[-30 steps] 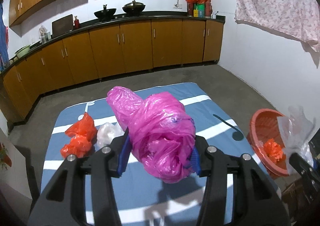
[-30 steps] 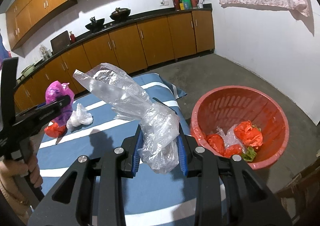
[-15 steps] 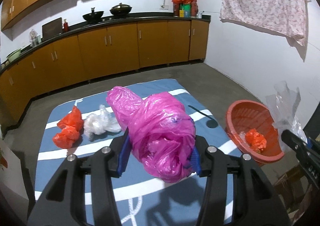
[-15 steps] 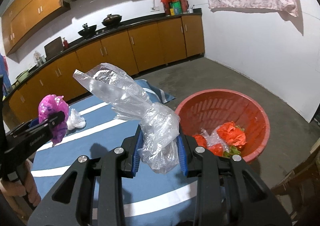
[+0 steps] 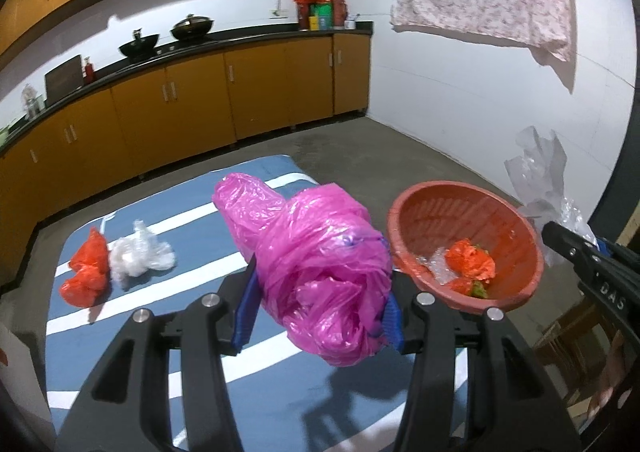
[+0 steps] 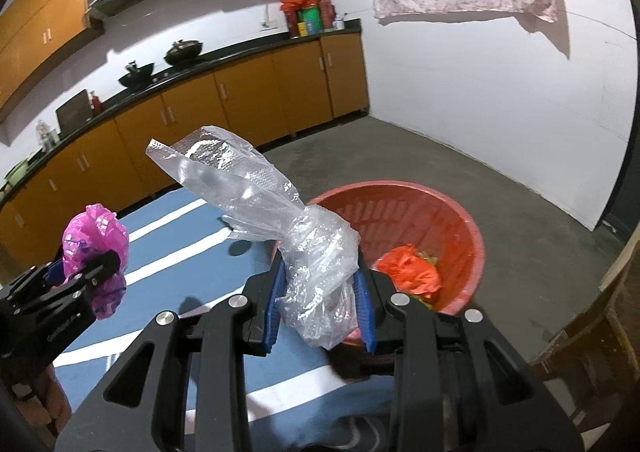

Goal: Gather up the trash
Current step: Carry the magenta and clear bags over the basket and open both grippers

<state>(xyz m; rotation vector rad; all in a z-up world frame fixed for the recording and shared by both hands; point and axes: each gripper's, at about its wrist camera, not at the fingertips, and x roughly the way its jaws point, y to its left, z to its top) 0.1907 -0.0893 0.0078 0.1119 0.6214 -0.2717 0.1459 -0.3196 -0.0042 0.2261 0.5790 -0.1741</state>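
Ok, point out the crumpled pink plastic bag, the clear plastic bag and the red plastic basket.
crumpled pink plastic bag point(image 5: 320, 272), left wrist view, bunched middle.
clear plastic bag point(image 6: 320, 272), right wrist view, gripped bundle.
red plastic basket point(image 6: 460, 219), right wrist view, far rim.

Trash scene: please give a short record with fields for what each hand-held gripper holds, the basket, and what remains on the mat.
left hand-held gripper: shut on pink bag
right hand-held gripper: shut on clear bag
red basket: on floor beside mat, holds orange and clear trash
striped mat: orange bag and white bag lie on it
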